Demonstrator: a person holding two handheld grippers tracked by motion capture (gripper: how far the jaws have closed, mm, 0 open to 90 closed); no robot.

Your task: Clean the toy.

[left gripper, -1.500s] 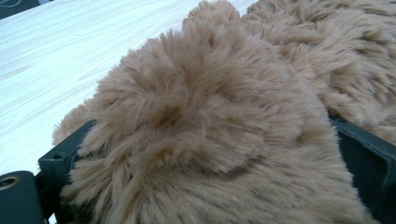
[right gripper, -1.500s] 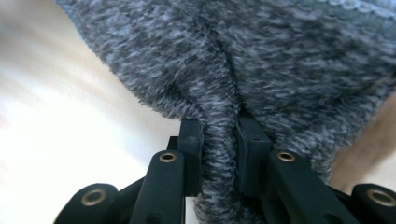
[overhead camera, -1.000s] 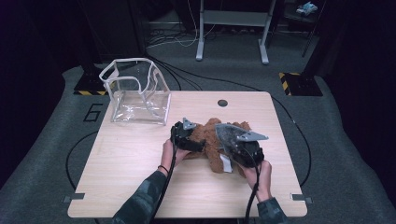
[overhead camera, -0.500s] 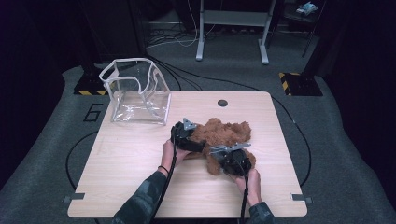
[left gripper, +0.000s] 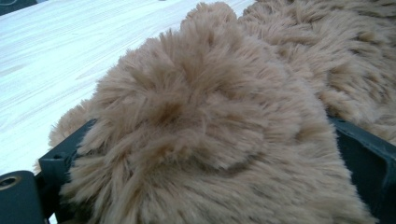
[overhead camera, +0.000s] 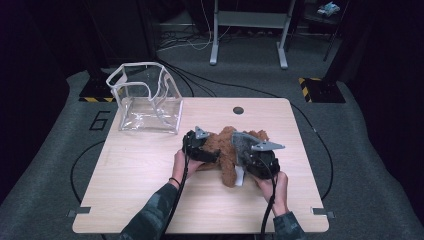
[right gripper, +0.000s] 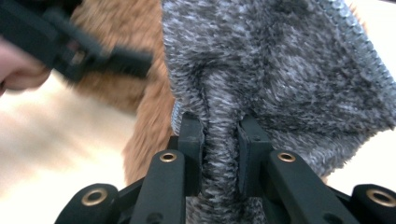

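Your right gripper (right gripper: 219, 140) has its jaws pinched on a fold of the grey marled knitted garment (right gripper: 289, 79), which sits around the brown furry plush toy (overhead camera: 225, 150) lying near the middle of the pale wooden table (overhead camera: 140, 200). Your left gripper (overhead camera: 200, 147) is clamped on a thick limb or lobe of that toy's fur (left gripper: 210, 130), the black jaws standing wide on either side of the pile (the plush bulges out between them, so the hold looks firm rather than deep).

The step in hand seems to be working the knit along or off the toy's body, with the left side as anchor and the right side doing the pulling. To do it well, keep your left hand (overhead camera: 181, 164) low and still on the table so the toy cannot slide. Draw the fold with your right hand (overhead camera: 276, 186) along the line of the body, not upward, or the whole toy will lift and the knit will bunch. The bite is narrow and sits on a gathered ridge of the fabric; if it starts to creep out, stop and take a fuller fold instead of tugging harder. Pull in short strokes and let the knit stretch over the fur.

The clear soft plastic box with white edging (overhead camera: 147, 100) stands open at the far left corner, well apart from both grippers, so you have room to swing without touching it.
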